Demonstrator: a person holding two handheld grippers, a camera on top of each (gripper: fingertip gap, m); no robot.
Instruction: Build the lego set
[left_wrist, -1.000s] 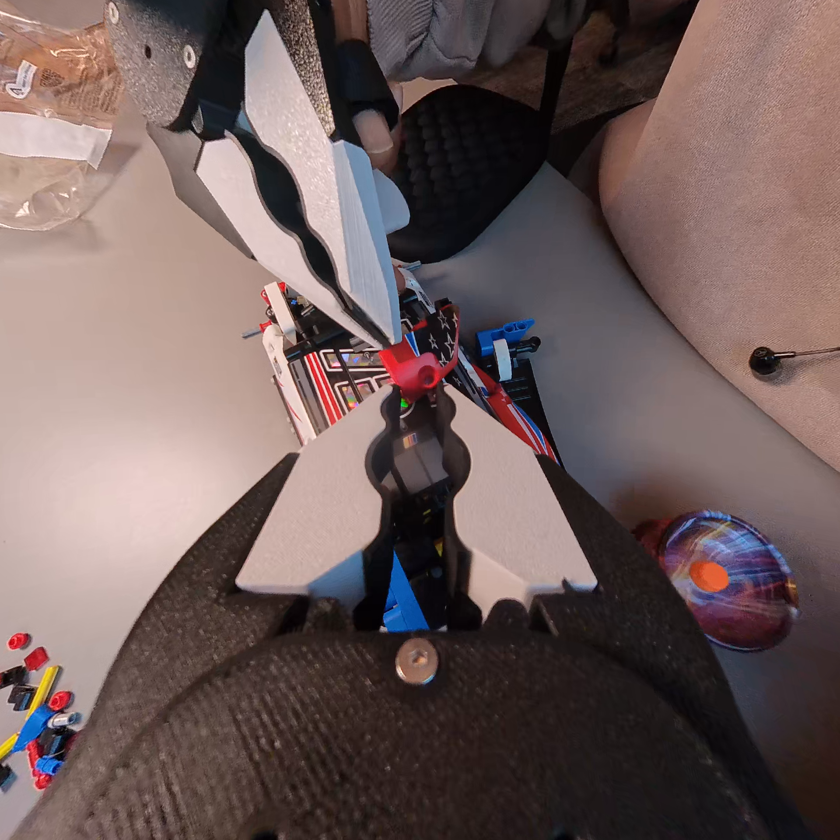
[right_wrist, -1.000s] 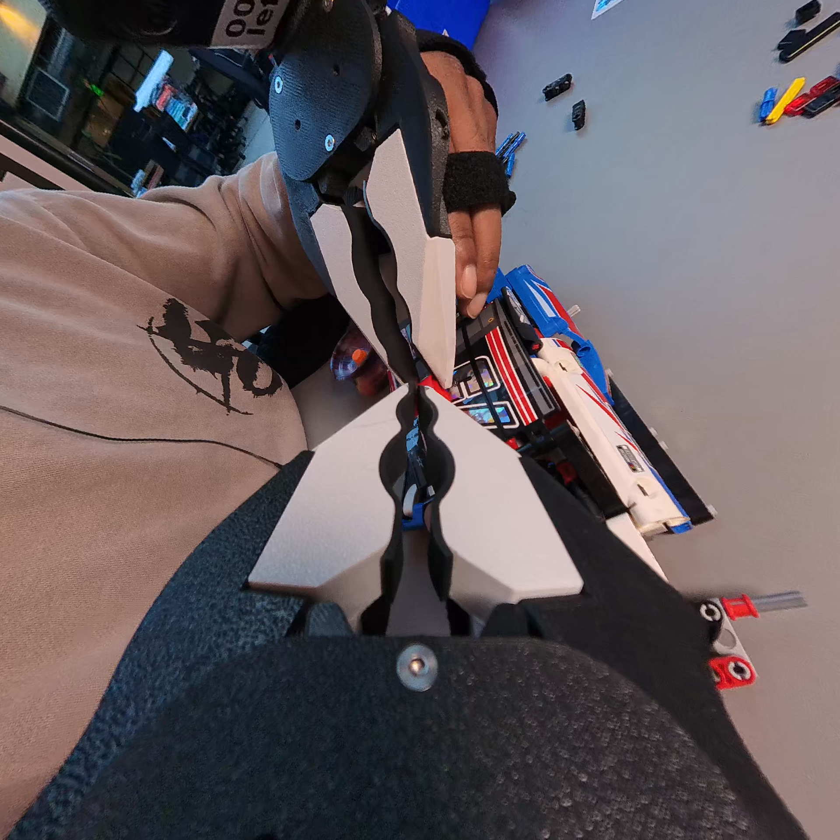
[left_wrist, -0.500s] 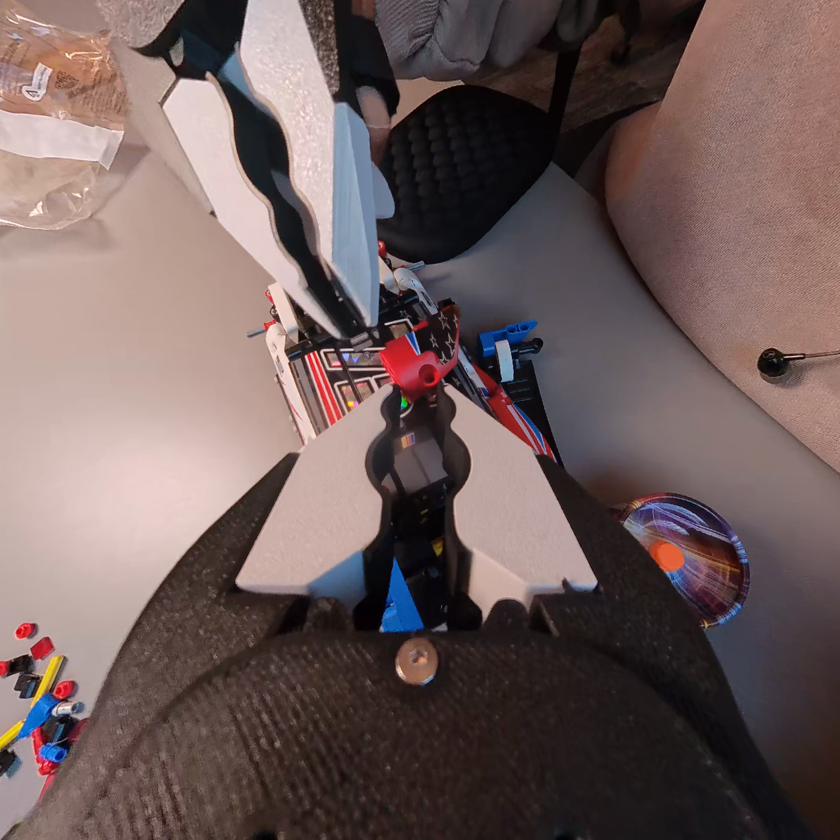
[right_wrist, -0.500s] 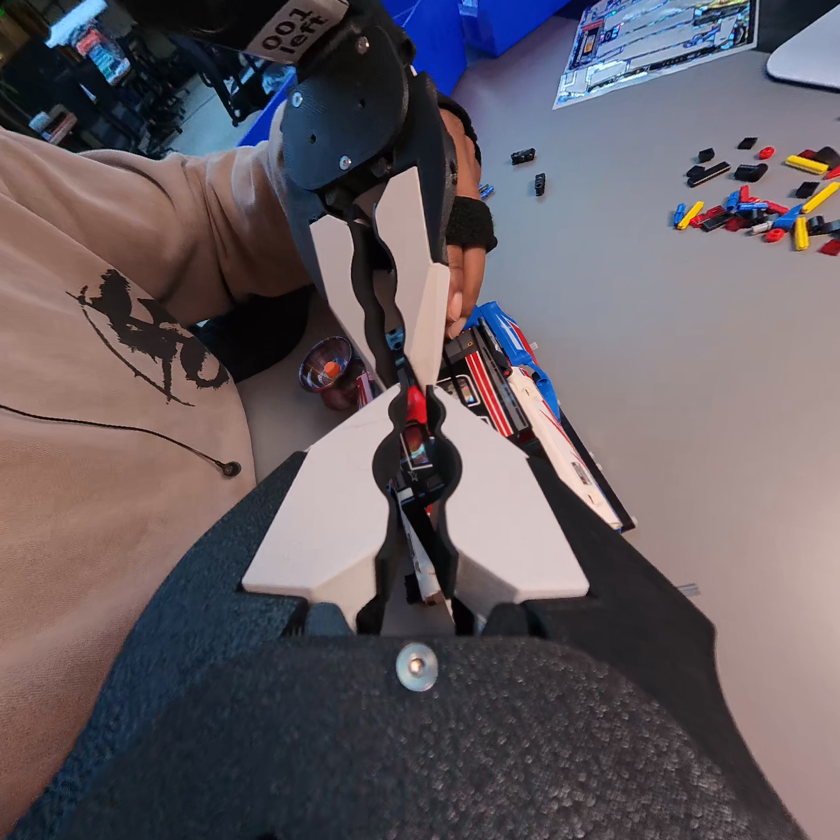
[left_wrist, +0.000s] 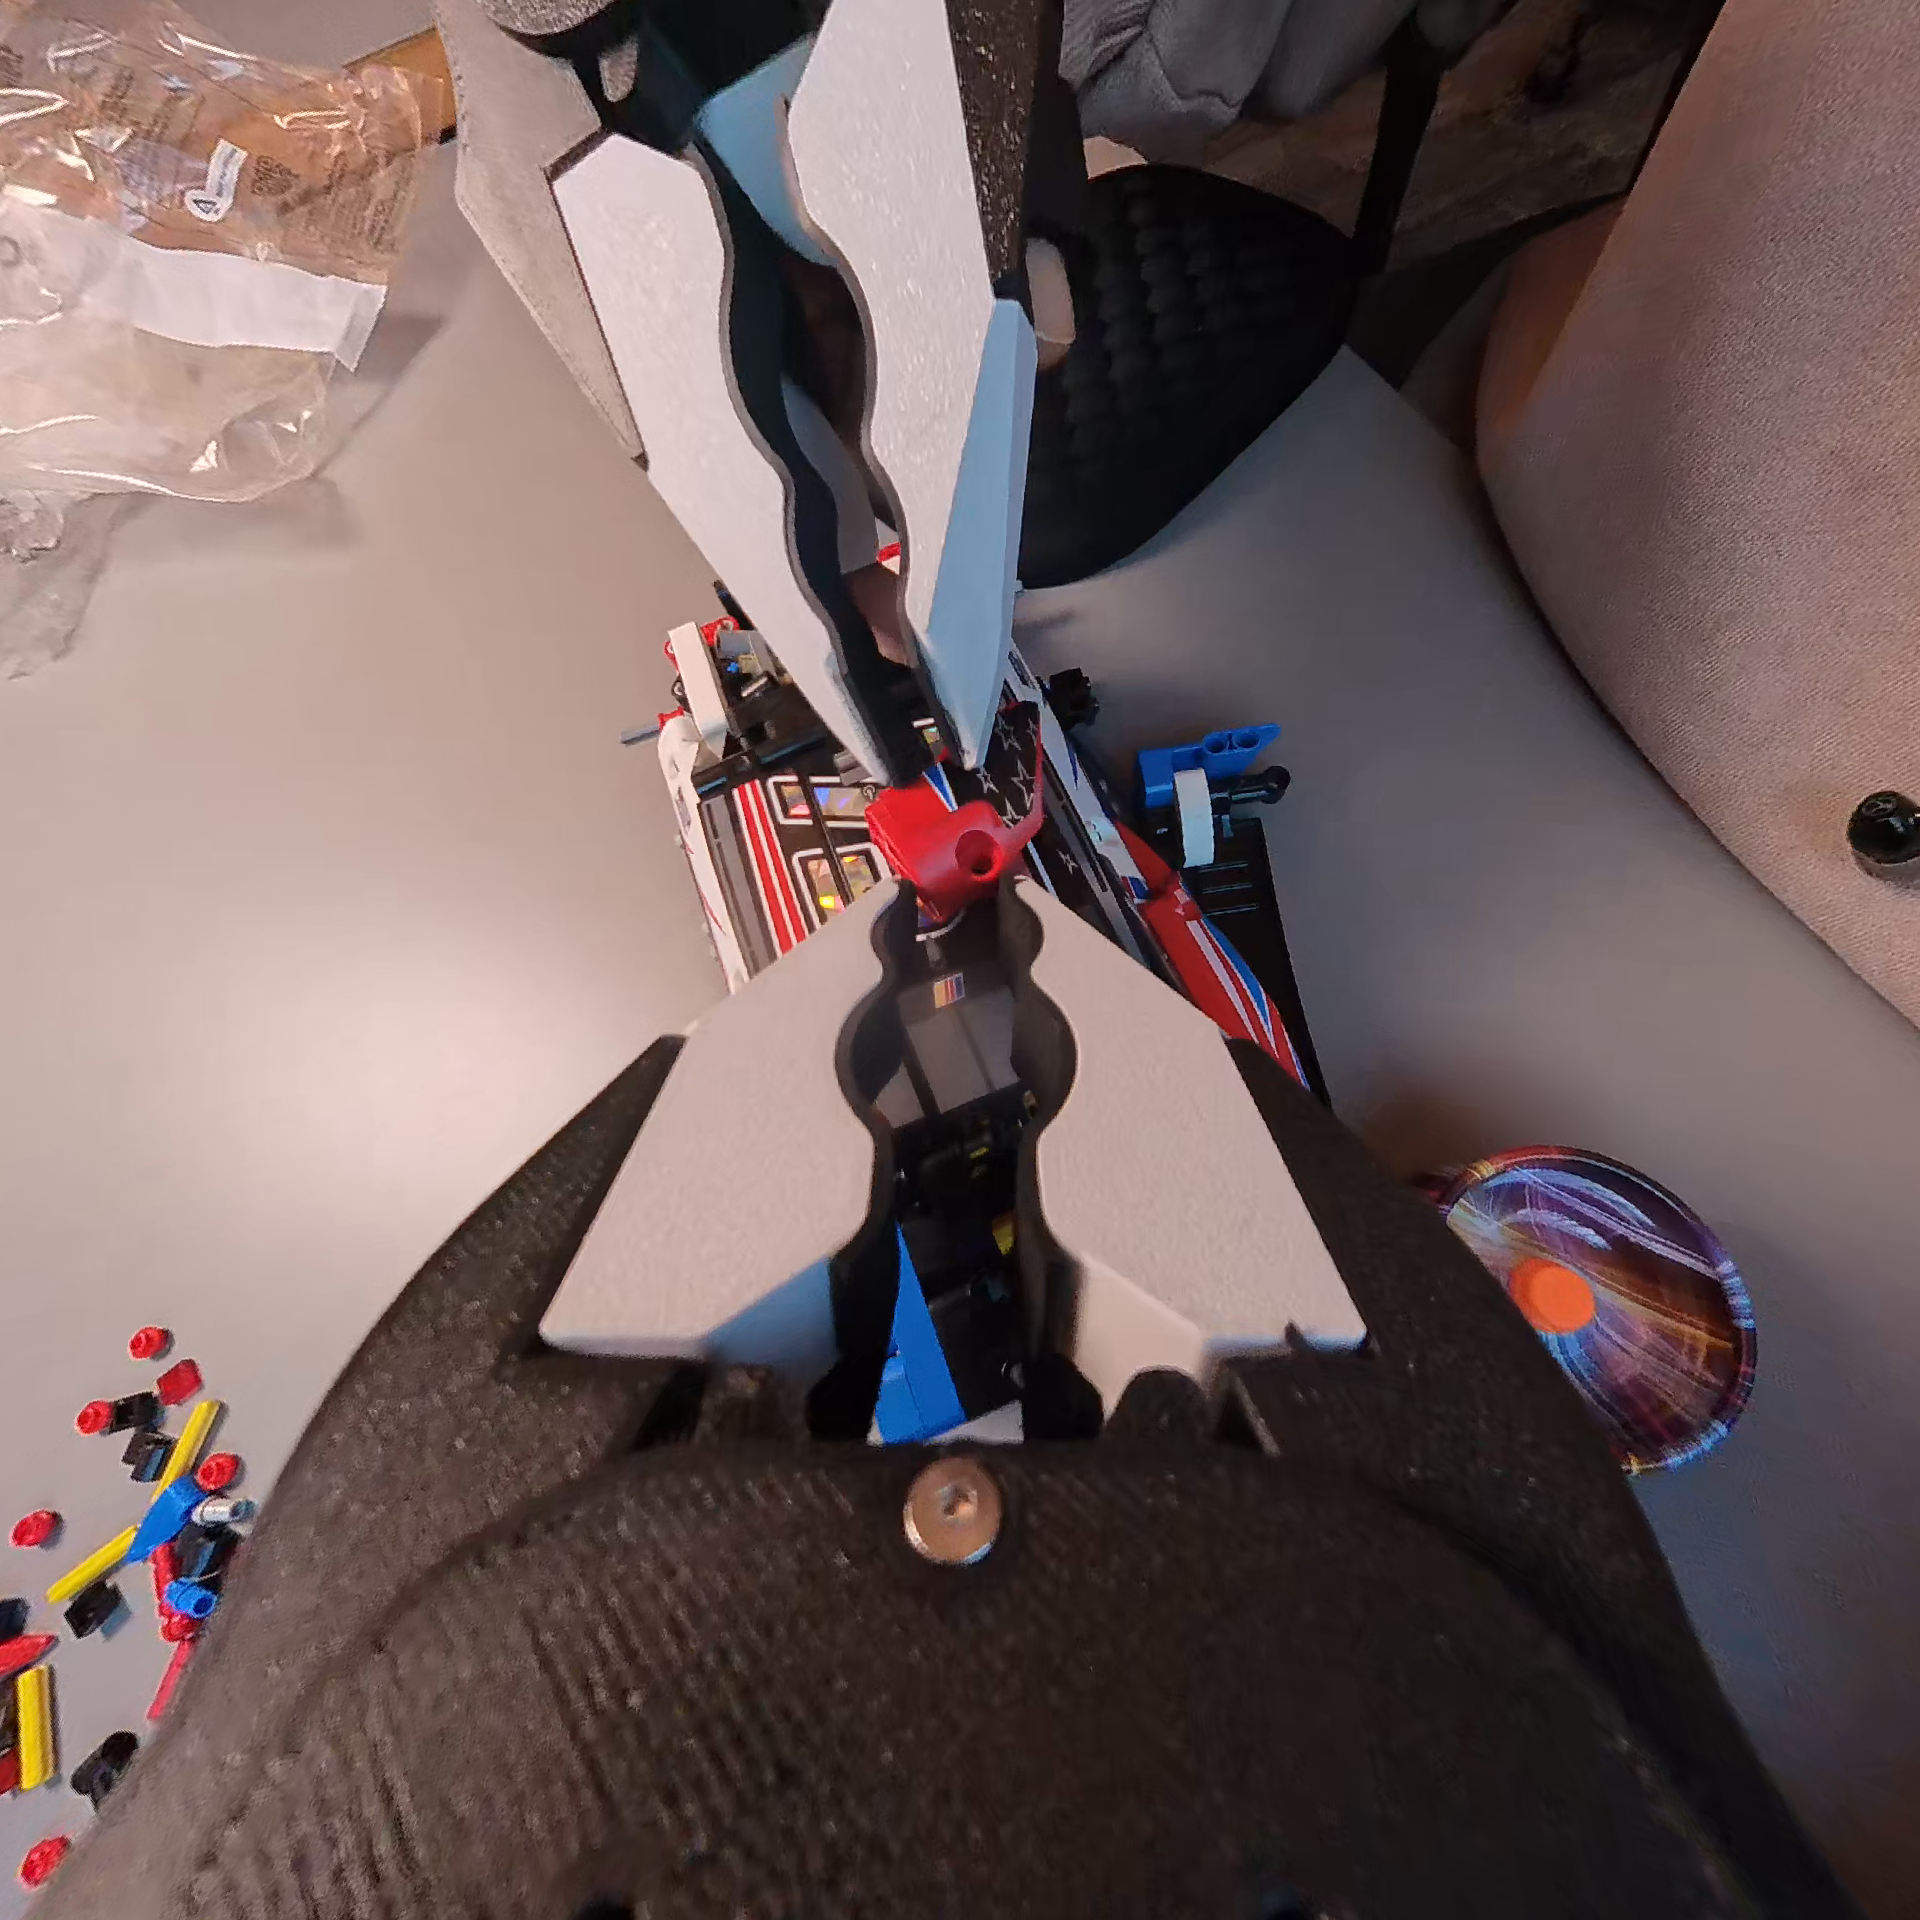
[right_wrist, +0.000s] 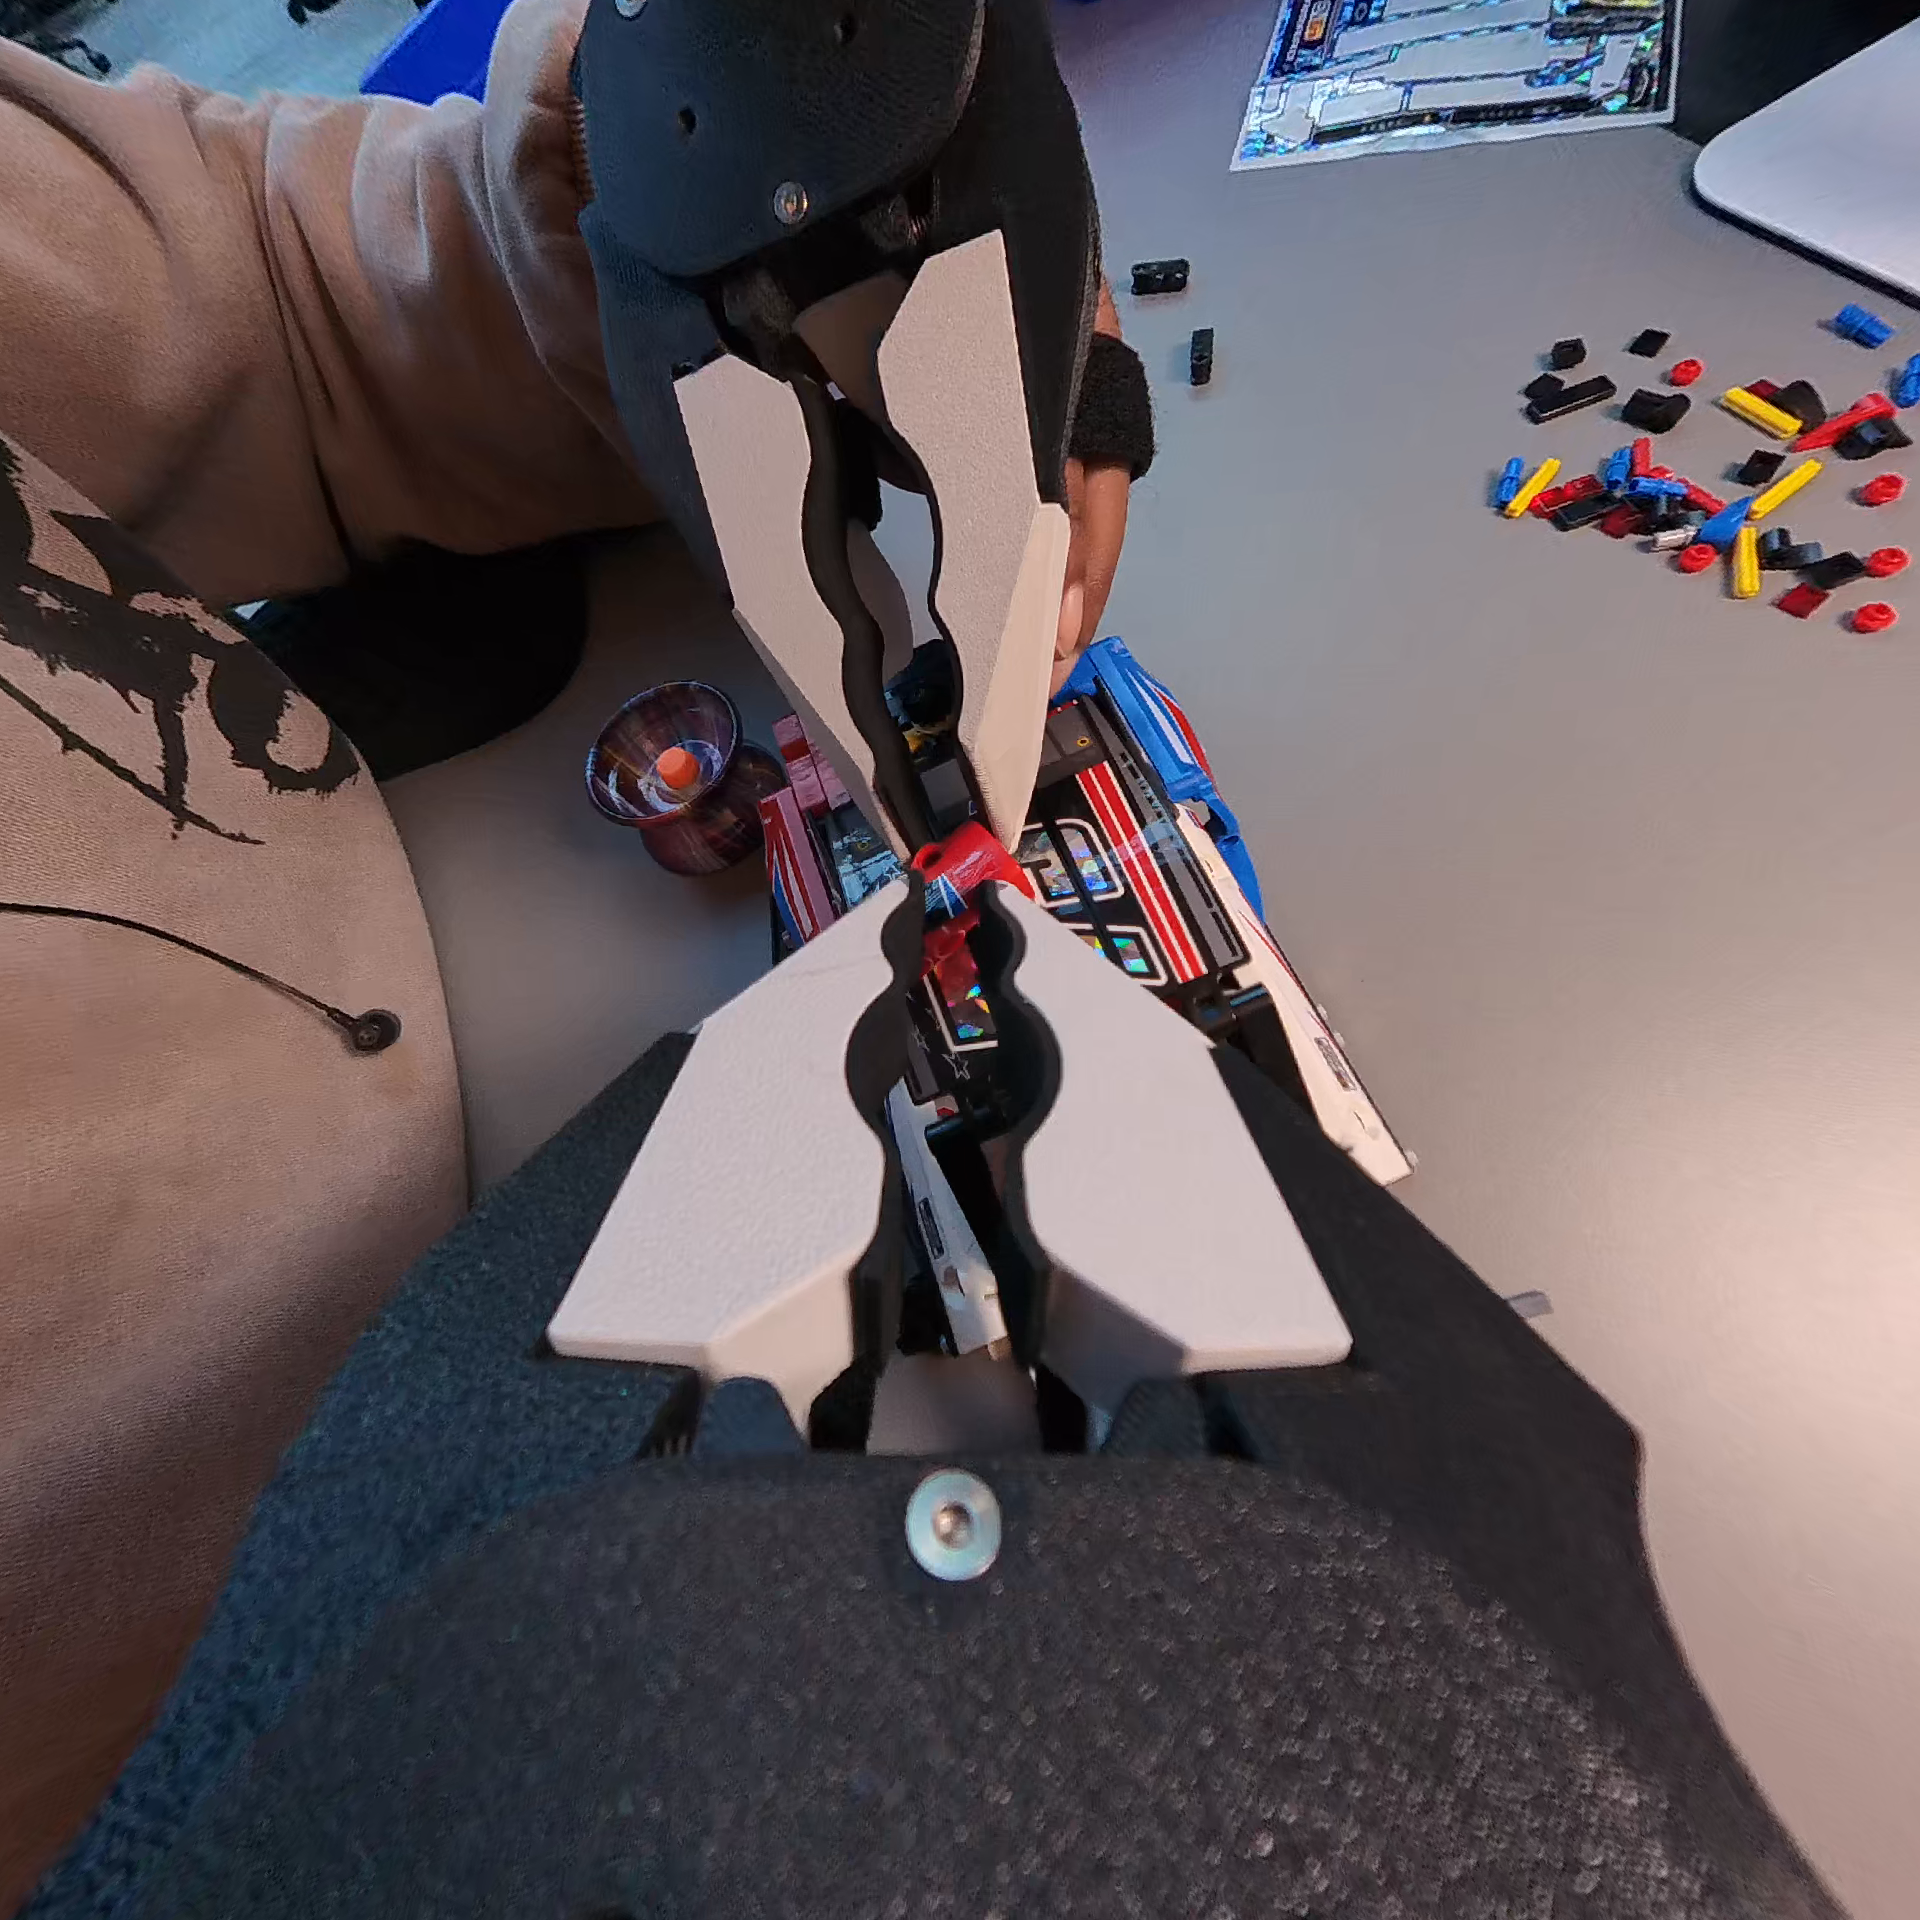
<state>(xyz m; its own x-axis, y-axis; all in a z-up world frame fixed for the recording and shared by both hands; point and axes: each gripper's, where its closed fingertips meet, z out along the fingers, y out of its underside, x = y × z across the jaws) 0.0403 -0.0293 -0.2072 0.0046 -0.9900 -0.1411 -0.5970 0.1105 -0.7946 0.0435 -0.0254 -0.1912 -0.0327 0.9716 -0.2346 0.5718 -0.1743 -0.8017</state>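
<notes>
- Left gripper closed on red piece at top of car; fingertips nearly meeting around it.
- Right gripper also pinched on the red piece, tips of both grippers meeting over the car.
- Car lying on grey table, near the front edge, white, blue and red striped body with black roof.
- Left view only: clear bag far left on the table; small blue-and-white assembly just right of the car; right gripper coming in from the far side.
- Right view only: sticker sheet far right on the table; white rounded corner of some object at far right edge; two black bits lying apart behind the car; left gripper with gloved hand behind it.
- Both views: loose pile of red, yellow, blue and black pieces, well apart from the car, seen low left in left view.
- Both views: purple yo-yo with orange hub near the car, close to table edge.
- Tan hoodie with black print filling the left of the right view; black chair beyond the table edge.
</notes>
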